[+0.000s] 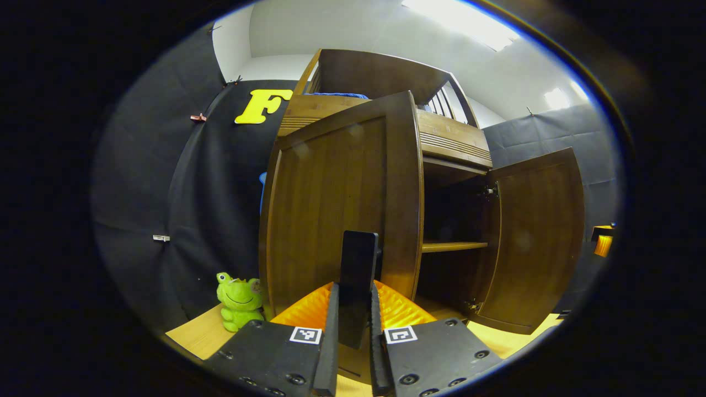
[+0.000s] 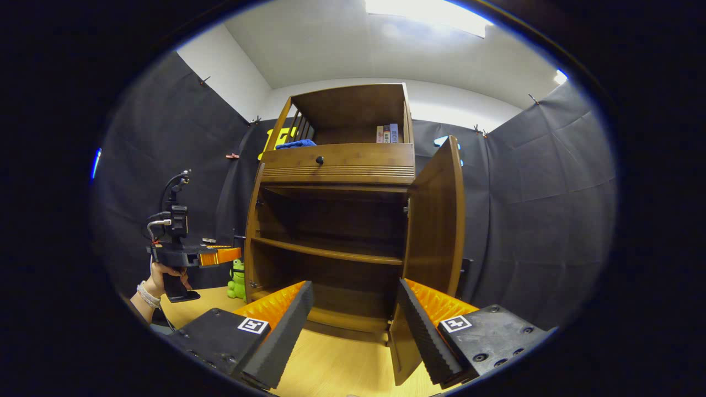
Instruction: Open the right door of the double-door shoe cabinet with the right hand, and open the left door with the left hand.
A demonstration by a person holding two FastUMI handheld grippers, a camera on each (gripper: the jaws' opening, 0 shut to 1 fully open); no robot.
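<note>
A: Where does the shoe cabinet [image 2: 336, 220] stand?

B: On the pale wooden surface [image 2: 336, 369], in front of the black cloth wall. In the right gripper view it faces the camera with its inside showing: a dark cavity crossed by one shelf [image 2: 328, 251], and above that a drawer with a small round knob [image 2: 319, 160].

A: And the doors?

B: Both are swung out. In the right gripper view the right door [image 2: 436, 220] stands edge-on beside the opening, hinged on the cabinet's right side. In the left gripper view the left door [image 1: 336, 204] is pulled out toward the camera, and the right door shows beyond the opening, also swung wide.

A: The left gripper [image 1: 353, 320]?

B: Its jaws are clamped on the dark upright handle [image 1: 357, 275] of the left door, one finger pressing on each side.

A: The right gripper [image 2: 353, 314]?

B: Its jaws stand wide apart, holding nothing. The lower corner of the right door sits just inside its right finger; I cannot tell whether they touch.

A: Anything else nearby?

B: A green frog toy [image 1: 240, 300] sits on the surface just left of the cabinet. A blue cloth [image 2: 295, 144] lies on the open top shelf, with a few books [image 2: 387, 133] standing farther right. In the right gripper view a hand [image 2: 160, 275] holds the left gripper's handle, off to the left
</note>
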